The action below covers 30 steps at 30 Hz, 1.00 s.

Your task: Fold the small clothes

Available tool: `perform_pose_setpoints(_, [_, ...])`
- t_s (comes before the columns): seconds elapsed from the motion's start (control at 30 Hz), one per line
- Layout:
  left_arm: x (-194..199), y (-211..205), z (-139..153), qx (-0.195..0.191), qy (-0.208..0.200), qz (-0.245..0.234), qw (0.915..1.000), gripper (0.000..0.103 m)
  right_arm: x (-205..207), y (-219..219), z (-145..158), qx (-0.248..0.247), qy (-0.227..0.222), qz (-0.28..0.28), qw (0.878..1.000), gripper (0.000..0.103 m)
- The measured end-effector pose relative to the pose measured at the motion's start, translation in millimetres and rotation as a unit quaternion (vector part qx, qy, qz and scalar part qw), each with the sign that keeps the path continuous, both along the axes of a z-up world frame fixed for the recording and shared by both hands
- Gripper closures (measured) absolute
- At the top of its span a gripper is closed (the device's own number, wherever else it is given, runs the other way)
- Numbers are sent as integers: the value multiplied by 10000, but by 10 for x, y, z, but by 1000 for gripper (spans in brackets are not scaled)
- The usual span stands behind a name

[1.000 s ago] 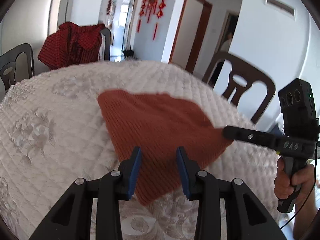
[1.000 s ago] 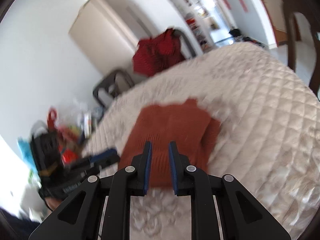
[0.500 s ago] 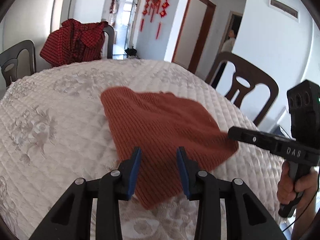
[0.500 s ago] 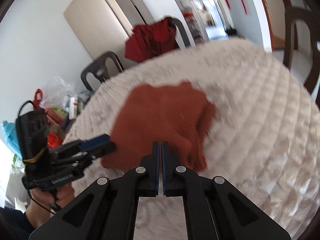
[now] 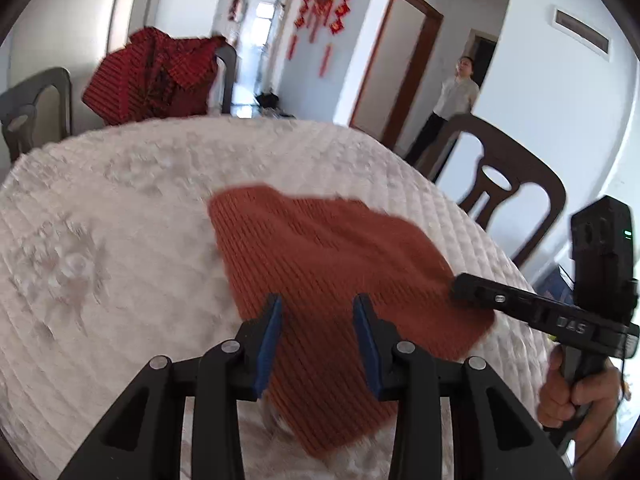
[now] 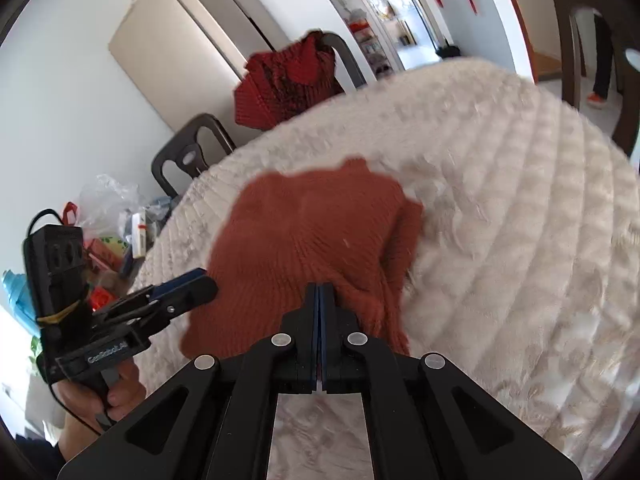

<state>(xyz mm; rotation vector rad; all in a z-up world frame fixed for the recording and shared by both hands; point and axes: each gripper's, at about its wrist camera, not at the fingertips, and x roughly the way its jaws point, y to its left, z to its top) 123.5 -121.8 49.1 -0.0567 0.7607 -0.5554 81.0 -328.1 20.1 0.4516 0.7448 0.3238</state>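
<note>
Landmark: rust-red knitted garment [image 5: 332, 280], lying on the table [image 5: 120, 248] with its white quilted cover, roughly at the middle of the cover.
Garment shape: partly folded, one layer doubled over along its right side in the right wrist view [image 6: 404, 236]; edges blurred.
Far left of the garment: a dark chair [image 5: 36, 108] at the table's edge; in the right wrist view, a pile of bags and small packages [image 6: 112, 232] beyond the table's left edge.
Behind the garment, left: a red checked cloth [image 5: 152, 80] draped over a second chair back.
Left hand-held gripper [image 5: 318, 308]: over the near edge of the garment, jaws parted with the knit showing between the blue pads, which press on nothing; seen from the right wrist [image 6: 188, 284] it sits at the garment's left edge, whether touching I cannot tell.
Left hand [image 6: 100, 392]: wrapped around that gripper's handle, below and left of the garment.
Right hand-held gripper [image 6: 319, 292]: jaws fully closed at the garment's near edge; whether knit is pinched between them cannot be told. From the left wrist [image 5: 464, 288] its tip meets the garment's right corner.
Right hand [image 5: 576, 392]: on the handle, right of the garment.
Behind the garment, right: a dark chair [image 5: 516, 192] with an open back; a person [image 5: 448, 112] stands in a doorway beyond.
</note>
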Motion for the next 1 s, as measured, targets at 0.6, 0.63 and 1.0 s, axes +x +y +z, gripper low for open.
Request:
perform_pose_setpoints(0.6, [469,-38,-69,163,49,185,9997,64,453,-158,-105,44,175,-335,9993,102])
perform_pose_setpoints(0.63, [537,-51,-87,218,71,237,9995,64,501,-150,-93,9,180,-339,9993,102])
perform_pose_setpoints(1.0, [569,-102,-194,401,214,214,9987,64,577,-250,-191,-484,360,-545,9967,102])
